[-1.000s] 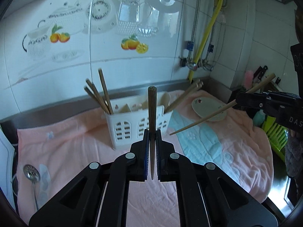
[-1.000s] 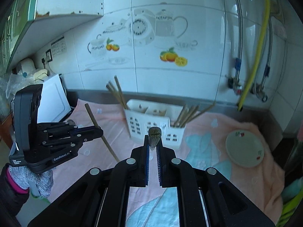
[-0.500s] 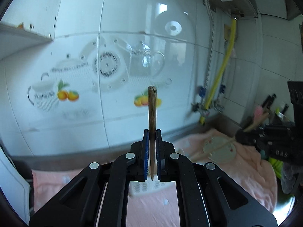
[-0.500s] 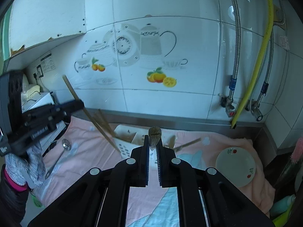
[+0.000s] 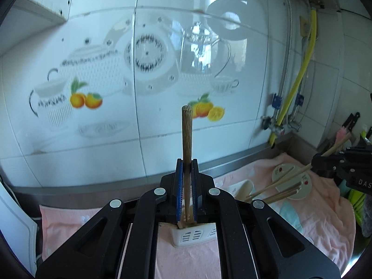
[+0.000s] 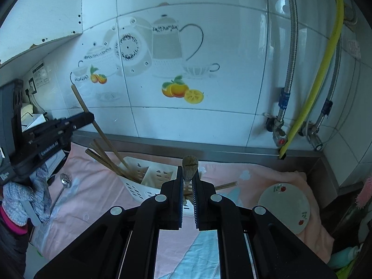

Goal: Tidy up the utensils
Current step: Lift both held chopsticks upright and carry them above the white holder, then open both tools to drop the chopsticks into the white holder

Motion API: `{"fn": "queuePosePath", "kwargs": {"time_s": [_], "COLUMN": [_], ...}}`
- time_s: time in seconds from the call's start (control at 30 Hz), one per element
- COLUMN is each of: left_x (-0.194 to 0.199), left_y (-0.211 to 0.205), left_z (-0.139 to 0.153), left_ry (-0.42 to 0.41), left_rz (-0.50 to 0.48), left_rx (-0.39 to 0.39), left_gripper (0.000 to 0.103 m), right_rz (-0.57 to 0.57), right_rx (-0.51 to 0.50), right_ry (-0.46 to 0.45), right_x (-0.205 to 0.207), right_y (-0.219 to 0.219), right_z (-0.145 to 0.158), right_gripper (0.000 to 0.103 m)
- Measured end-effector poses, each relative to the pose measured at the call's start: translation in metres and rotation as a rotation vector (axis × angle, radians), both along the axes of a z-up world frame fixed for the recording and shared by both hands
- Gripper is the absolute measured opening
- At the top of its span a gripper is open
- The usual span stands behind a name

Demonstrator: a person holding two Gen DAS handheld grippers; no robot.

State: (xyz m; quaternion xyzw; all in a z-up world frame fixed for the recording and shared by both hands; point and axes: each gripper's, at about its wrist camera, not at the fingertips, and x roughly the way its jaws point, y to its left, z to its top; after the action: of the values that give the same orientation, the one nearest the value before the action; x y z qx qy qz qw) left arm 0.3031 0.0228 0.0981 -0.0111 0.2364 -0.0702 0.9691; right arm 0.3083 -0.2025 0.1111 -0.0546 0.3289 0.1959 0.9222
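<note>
Left wrist view is showing the left gripper point(image 5: 186, 186) clenching a wooden chopstick point(image 5: 186, 139) that is standing upright between its blue pads point(image 5: 177, 190), the lower tip dipping over the white utensil holder point(image 5: 195, 236) on the pink towel point(image 5: 325, 220) covering the tabletop. Further right, the right gripper point(image 6: 187, 193) is likewise pinching its own chopstick point(image 6: 190, 169) near the blunt end, above the holder's right side, where more chopsticks point(image 5: 274, 187) are leaning. Both sticks are looking light, stiff and smooth, so gripping mid-shaft and squarely is likely keeping them from pivoting or slipping. A small plate point(image 6: 284, 205) is lying at the far right.
</note>
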Motion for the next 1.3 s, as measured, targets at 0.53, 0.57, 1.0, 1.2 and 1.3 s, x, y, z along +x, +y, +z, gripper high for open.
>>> {"fn": "queuePosePath", "kwargs": {"time_s": [0.53,0.57,1.0,1.2,1.3], "left_x": [0.002,0.003,-0.01,-0.023,-0.031], "left_y": [0.006,0.006,0.007,0.009,0.01], "left_z": [-0.012,-0.013,-0.009,-0.006,-0.005], "left_ry": [0.053,0.056,0.03,0.011,0.005], "left_rz": [0.0,0.003,0.0,0.006,0.013], "left_rx": [-0.013,-0.012,-0.011,-0.004,0.001], "left_gripper": [0.006,0.006,0.034,0.047,0.055], "right_rz": [0.008,0.008,-0.01,-0.021,-0.026], "right_rx": [-0.059,-0.059,-0.039,-0.031,-0.037], "right_ry": [0.081,0.084,0.086,0.057,0.041], "right_x": [0.024,0.026,0.029,0.02,0.014], "right_y": [0.021,0.022,0.024,0.02,0.018], "right_z": [-0.032,-0.033,-0.034,-0.026,-0.023], "right_gripper": [0.007,0.007,0.015,0.039,0.046]}}
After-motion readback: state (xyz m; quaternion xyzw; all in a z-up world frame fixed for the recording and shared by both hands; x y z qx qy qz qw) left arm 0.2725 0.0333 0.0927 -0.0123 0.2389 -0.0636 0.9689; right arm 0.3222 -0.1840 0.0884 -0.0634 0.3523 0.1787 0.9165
